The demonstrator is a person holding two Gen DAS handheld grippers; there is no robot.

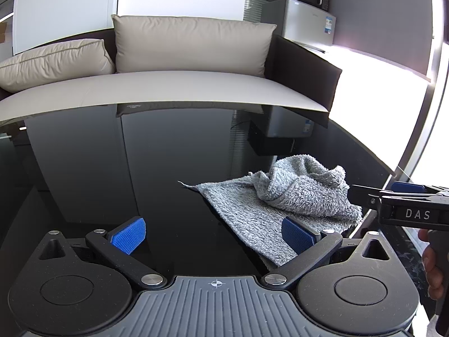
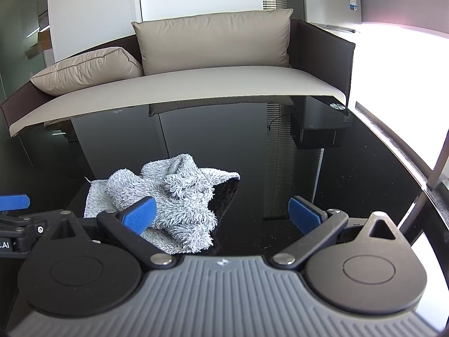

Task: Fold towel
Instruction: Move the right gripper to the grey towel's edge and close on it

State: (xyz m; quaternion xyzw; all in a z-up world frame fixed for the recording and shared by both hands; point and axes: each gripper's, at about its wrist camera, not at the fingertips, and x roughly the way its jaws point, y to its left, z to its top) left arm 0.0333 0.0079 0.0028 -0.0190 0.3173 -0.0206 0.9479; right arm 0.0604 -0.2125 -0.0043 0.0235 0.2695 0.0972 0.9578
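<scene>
Grey terry towel (image 1: pixel 283 205) lay crumpled, fluffy heap on flat ribbed corner, on glossy black glass table (image 1: pixel 140 168), left gripper (image 1: pixel 213 236) and right gripper (image 2: pixel 221 214) both spread wide, blue ridged pads (image 1: pixel 129 236) empty, beige sofa (image 2: pixel 196 64) beyond.

A glossy black tabletop (image 1: pixel 140 168) mirrors the room like dark glass. One grey, fluffy towel (image 1: pixel 283 202) lies crumpled directly on it: one corner is spread flat against the surface, the rest heaped in loose folds. Around the towel the surface shows only reflections.
</scene>
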